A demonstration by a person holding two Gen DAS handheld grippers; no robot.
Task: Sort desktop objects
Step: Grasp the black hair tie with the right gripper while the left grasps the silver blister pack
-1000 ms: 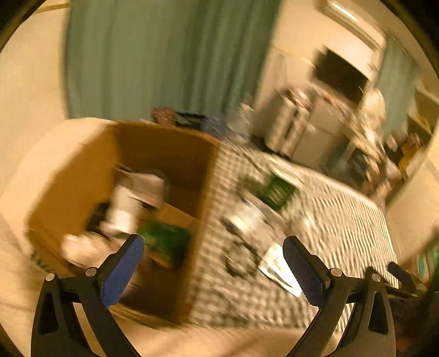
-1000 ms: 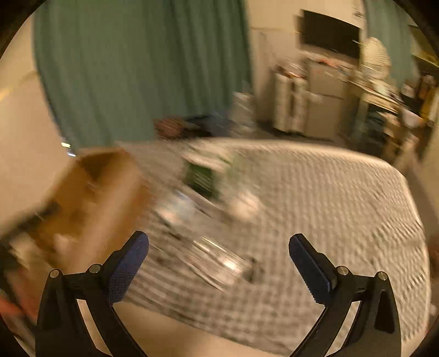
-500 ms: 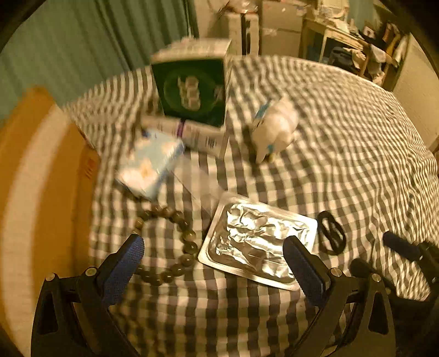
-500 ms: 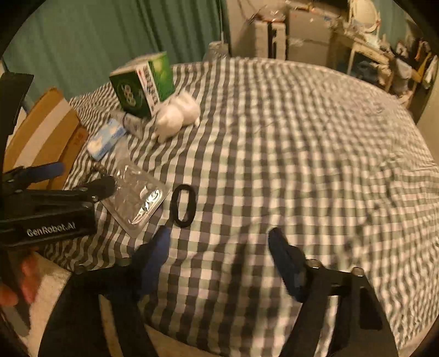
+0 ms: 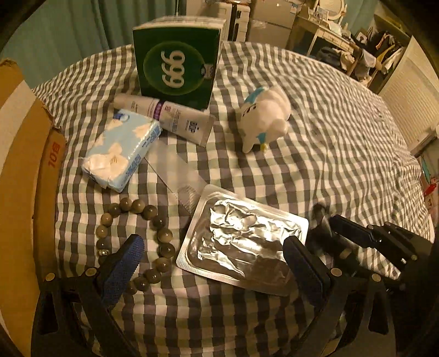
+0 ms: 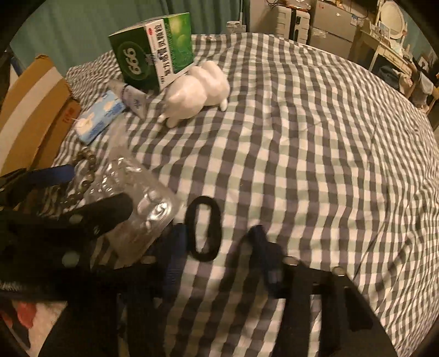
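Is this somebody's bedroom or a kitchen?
Most likely a bedroom. The things lie on a soft checked bedspread, green curtains hang behind it, and a dressing table with an oval mirror stands in the far corner.

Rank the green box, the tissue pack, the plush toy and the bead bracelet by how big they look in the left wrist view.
1. green box
2. bead bracelet, by the span of its loop; it lies nearest the camera, which inflates it
3. tissue pack and plush toy look about alike, so I won't rank them.
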